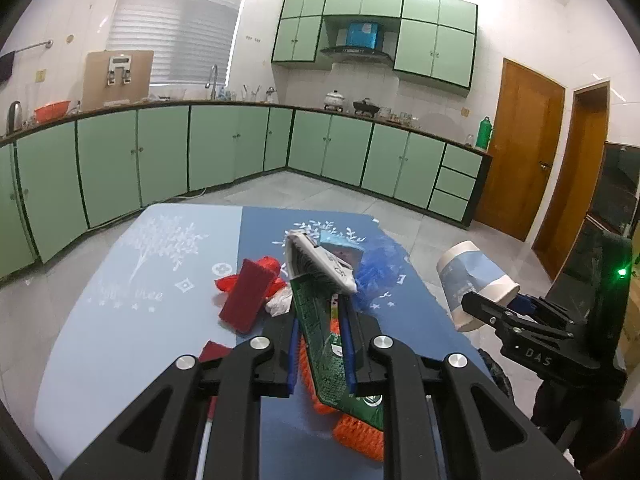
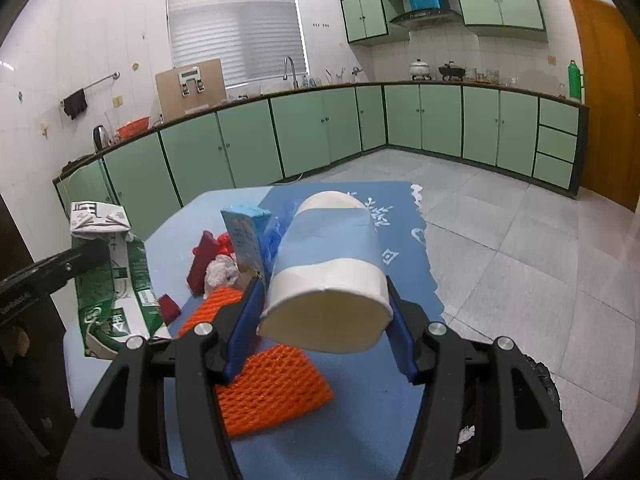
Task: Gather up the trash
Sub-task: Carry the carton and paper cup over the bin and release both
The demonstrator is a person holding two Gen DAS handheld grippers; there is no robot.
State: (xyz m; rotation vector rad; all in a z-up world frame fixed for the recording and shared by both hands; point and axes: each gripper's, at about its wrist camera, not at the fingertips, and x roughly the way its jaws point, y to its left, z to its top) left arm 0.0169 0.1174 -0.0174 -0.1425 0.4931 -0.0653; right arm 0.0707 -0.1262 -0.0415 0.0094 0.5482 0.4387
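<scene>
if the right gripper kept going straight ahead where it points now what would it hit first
The right gripper, shut on the paper cup, looks along the blue table; nothing seems to stand right ahead. The small blue carton sits left, though depth is unclear.

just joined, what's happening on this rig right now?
Trash pickup, mid-task. The left gripper is shut on a flattened green carton, lifted off the blue table. The right gripper holds a blue-and-white paper cup on its side. Orange foam netting, red pieces, a small blue carton and crumpled wrappers remain on the table.
</scene>
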